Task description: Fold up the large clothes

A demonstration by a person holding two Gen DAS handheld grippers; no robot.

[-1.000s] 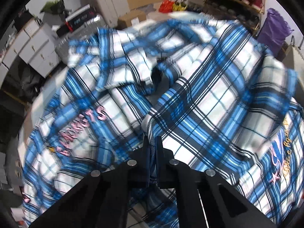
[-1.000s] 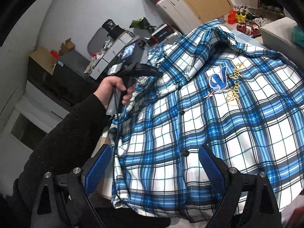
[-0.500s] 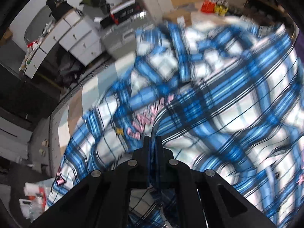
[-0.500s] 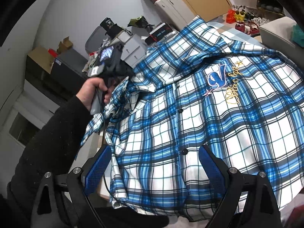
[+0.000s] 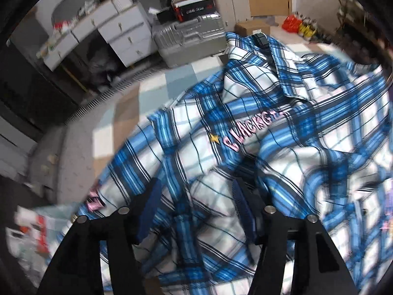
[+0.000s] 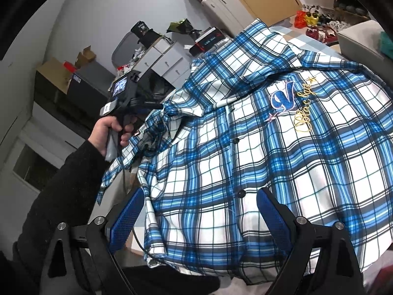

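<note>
The blue-and-white plaid button shirt (image 6: 258, 147) filled the centre and right of both views, buttoned front up. The left gripper (image 5: 196, 211) gaped, released over the bunched sleeve; the right gripper (image 6: 199, 216) hovered unclenched at the hem. Judged: sleeve-folding step; next, regrasp an edge

Your work surface is a pastel checkered mat (image 5: 127, 113), bare squares showing toward 10 o'clock in the left wrist view. Directly on it lies the blue-and-white plaid shirt (image 6: 258, 147), spread front-up, one side bunched and hanging off the 9 o'clock edge.
</note>
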